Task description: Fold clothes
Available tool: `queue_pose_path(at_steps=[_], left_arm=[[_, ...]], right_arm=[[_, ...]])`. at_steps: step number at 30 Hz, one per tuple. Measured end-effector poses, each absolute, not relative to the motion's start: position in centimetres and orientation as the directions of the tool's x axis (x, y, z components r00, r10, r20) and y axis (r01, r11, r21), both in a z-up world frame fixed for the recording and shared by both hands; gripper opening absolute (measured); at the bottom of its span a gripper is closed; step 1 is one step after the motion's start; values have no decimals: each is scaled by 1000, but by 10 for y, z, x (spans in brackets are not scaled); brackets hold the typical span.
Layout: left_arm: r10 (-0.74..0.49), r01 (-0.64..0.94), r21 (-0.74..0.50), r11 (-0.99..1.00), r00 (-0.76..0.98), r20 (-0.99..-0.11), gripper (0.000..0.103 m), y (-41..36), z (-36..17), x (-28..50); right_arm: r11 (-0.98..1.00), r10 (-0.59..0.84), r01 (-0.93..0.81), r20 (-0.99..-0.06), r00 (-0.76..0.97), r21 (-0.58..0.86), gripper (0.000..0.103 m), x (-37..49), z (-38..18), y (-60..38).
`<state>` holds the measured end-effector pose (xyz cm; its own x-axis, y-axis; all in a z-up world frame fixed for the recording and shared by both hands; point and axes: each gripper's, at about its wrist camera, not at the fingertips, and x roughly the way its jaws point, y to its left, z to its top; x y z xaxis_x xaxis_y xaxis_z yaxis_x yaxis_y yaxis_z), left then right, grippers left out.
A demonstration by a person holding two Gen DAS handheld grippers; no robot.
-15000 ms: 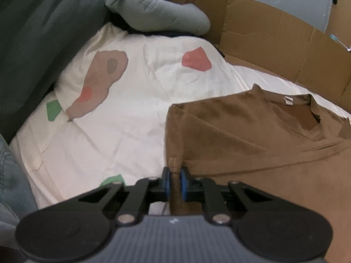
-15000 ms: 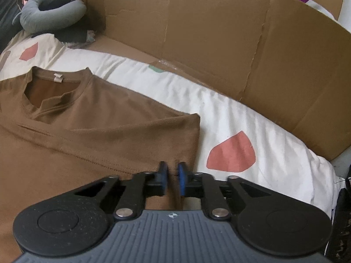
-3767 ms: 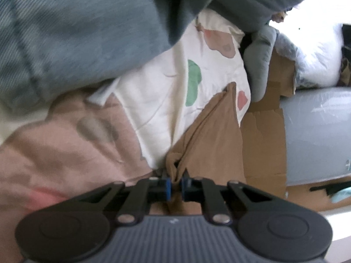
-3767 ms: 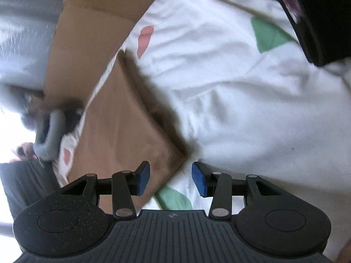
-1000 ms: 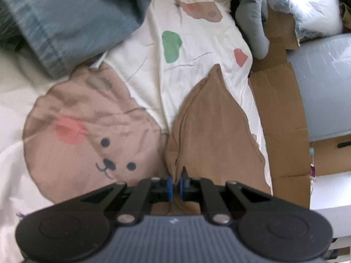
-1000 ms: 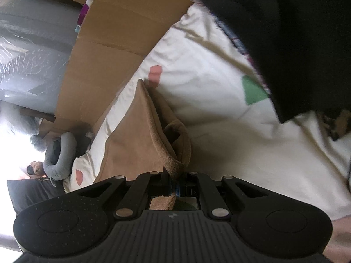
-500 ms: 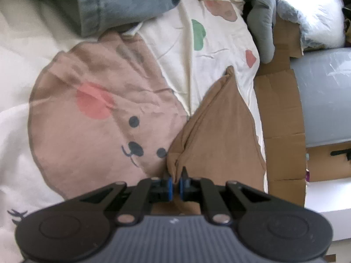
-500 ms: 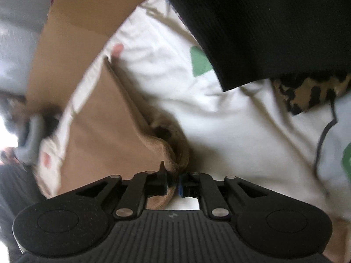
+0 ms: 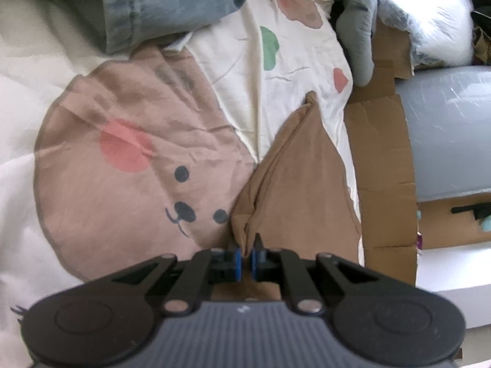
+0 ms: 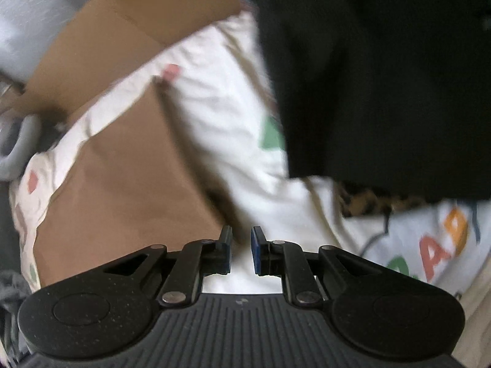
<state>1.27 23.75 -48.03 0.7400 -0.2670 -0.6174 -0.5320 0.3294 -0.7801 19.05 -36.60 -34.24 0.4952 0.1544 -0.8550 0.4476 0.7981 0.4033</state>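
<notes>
A brown shirt (image 9: 303,184) lies folded over on the white printed bed sheet (image 9: 251,98). My left gripper (image 9: 244,250) is shut on a bunched corner of the shirt, with cloth pinched between the blue pads. In the right wrist view the same brown shirt (image 10: 122,178) lies flat on the sheet. My right gripper (image 10: 241,245) hangs just off the shirt's near corner; its jaws are opening and nothing is between the pads.
Cardboard panels (image 9: 380,159) wall the far side of the bed. Denim clothing (image 9: 159,0) and a grey neck pillow (image 9: 359,43) lie beyond the shirt. A black garment (image 10: 383,76) fills the upper right of the right wrist view, above a lettered cloth (image 10: 435,245).
My right gripper let go of the shirt corner, lifted and rolled; the shirt now lies flat. The left gripper sank slightly, still pinching its corner.
</notes>
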Motion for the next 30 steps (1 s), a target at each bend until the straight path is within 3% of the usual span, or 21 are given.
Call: queue_pose_path(at_steps=[5,11,30], left_arm=[[-274,-518,-790,329,748,-604,7,238,-478,14],[-296,-500,-805,319,754,-586,7,242,-475,15],[-329,-483,-821,304,755,-567,7,244,-471,19]], right_arm=[[880,206,282,-843,498,382,13,224,-328,-327],[942,239,123,-882,405,312,13,247,-351,-271],[887,432,-277,-874,221,369,13,267,-365,-142]])
